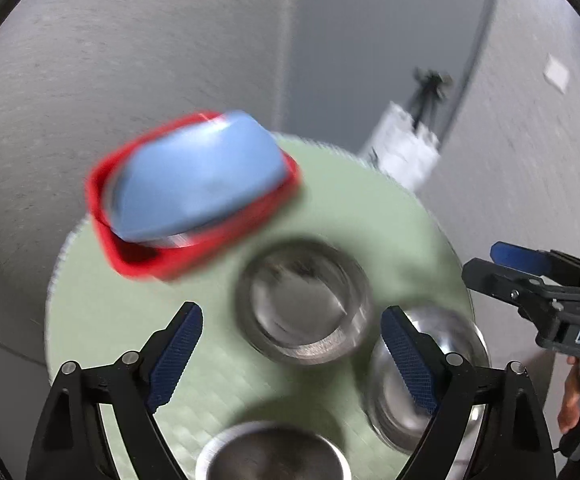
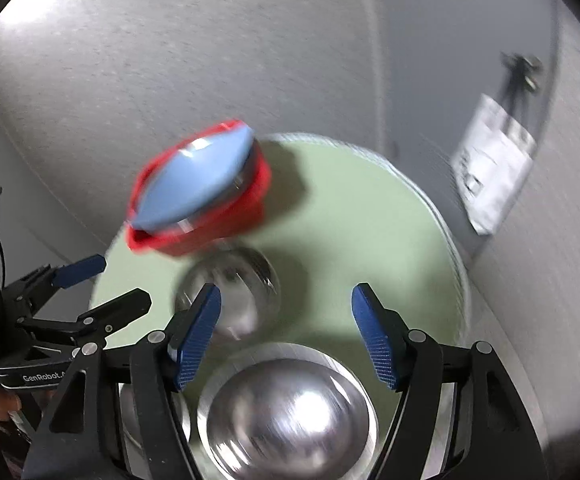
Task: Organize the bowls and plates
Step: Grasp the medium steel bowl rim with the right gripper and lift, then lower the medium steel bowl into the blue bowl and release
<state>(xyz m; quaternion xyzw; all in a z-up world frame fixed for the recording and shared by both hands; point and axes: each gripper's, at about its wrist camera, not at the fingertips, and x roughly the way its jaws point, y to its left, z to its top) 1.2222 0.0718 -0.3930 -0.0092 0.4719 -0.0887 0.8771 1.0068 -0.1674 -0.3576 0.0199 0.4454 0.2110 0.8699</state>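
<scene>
A round pale green table (image 1: 101, 320) (image 2: 350, 220) holds a red square dish (image 1: 129, 256) (image 2: 193, 240) with a blue bowl (image 1: 197, 176) (image 2: 193, 184) upside down in it, at the far left. Three steel bowls stand nearer: one in the middle (image 1: 304, 300) (image 2: 245, 292), one upside down at the right (image 1: 446, 328) (image 2: 290, 412), one at the near edge (image 1: 269, 452). My left gripper (image 1: 292, 356) is open and empty above the middle bowl; it also shows in the right wrist view (image 2: 101, 280). My right gripper (image 2: 285, 336) is open and empty above the upside-down steel bowl; it also shows in the left wrist view (image 1: 486, 260).
Grey carpet floor (image 1: 89, 60) surrounds the table. A white bag (image 1: 406, 148) (image 2: 494, 164) and a black tripod (image 1: 430, 88) (image 2: 522, 72) stand by the wall beyond the table. Both views are motion-blurred.
</scene>
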